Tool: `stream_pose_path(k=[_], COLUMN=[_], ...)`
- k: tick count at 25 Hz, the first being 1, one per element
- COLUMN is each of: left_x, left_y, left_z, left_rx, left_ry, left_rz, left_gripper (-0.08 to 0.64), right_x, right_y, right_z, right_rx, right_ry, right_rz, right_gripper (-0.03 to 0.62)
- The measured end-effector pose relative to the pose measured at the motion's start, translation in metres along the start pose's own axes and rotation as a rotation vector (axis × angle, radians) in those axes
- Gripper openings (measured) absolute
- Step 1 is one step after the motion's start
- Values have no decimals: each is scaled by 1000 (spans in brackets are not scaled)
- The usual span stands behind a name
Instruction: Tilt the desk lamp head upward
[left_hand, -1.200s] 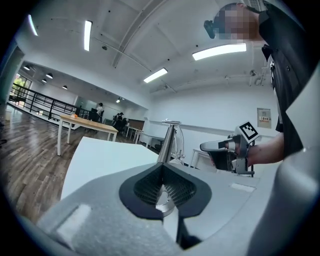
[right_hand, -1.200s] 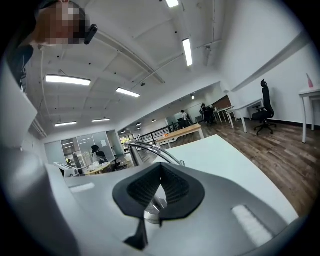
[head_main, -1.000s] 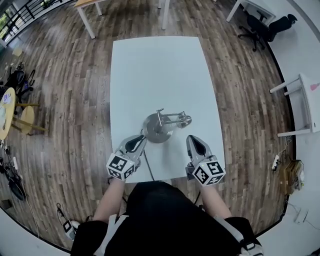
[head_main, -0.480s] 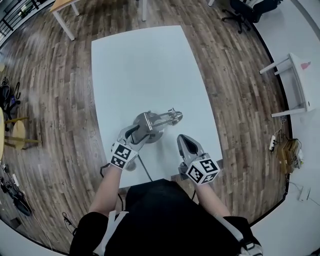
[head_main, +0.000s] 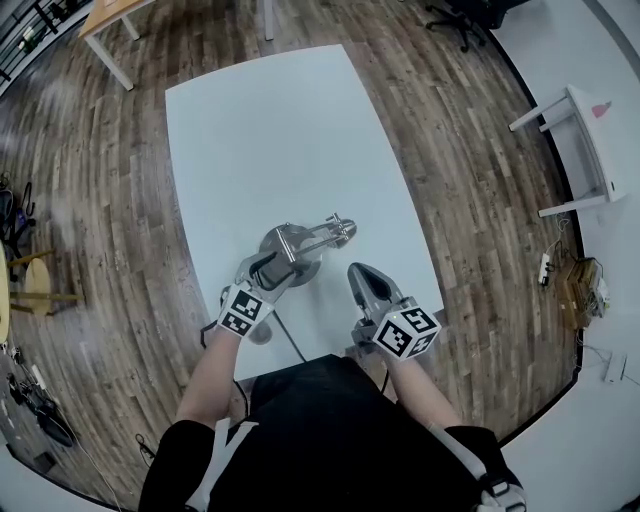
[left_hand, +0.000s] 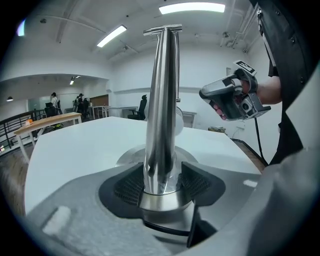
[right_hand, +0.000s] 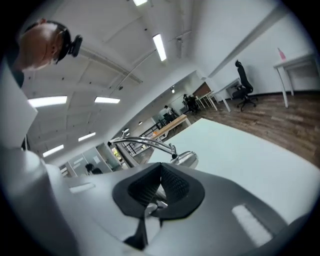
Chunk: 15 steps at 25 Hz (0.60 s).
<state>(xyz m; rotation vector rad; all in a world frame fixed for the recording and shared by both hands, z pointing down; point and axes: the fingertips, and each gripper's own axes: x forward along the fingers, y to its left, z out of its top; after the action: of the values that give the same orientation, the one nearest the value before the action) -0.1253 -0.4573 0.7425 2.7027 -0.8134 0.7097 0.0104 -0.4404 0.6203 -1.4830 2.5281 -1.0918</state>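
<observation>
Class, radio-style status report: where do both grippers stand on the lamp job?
Left gripper open, jaws just opened, straddling the silver metal desk lamp's upright pole. Right gripper shut, empty, clear of the lamp head. Nothing blocking the head.

Around the lamp base (head_main: 305, 258), the white table (head_main: 270, 130) lies open to you from 9 through 12 o'clock. The lamp arm (head_main: 318, 238) and lamp head (head_main: 343, 232) bar the way at 2 o'clock, and the black cord (head_main: 290, 335) trails off at 6. Your left gripper (left_hand: 161, 182), its jaws just opened, has the upright pole (left_hand: 162, 100) close between them, and your right gripper (head_main: 358, 270) fills the space at 4 o'clock.
</observation>
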Motion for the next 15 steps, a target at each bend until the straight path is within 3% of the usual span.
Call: stream_pose_path(k=[1, 4, 10, 12, 15], left_x=[0, 2, 1, 2, 6], left_y=[-1, -1, -4, -4, -6], left_z=[0, -1, -2, -1, 1], left_rx=[2, 2, 9, 14, 18], left_ry=[1, -4, -10, -13, -1], left_rz=[-5, -11, -10, -6, 3], left_gripper=[244, 244, 244, 244, 245], right_x=[4, 21, 40, 46, 53], right_y=[0, 7, 10, 3, -7], right_z=[2, 14, 24, 23, 25], right_rx=[82, 349, 875, 963, 1015], right_ry=[-17, -67, -154, -173, -191], right_rz=[23, 141, 294, 295, 286], right_gripper=[5, 116, 183, 183, 189])
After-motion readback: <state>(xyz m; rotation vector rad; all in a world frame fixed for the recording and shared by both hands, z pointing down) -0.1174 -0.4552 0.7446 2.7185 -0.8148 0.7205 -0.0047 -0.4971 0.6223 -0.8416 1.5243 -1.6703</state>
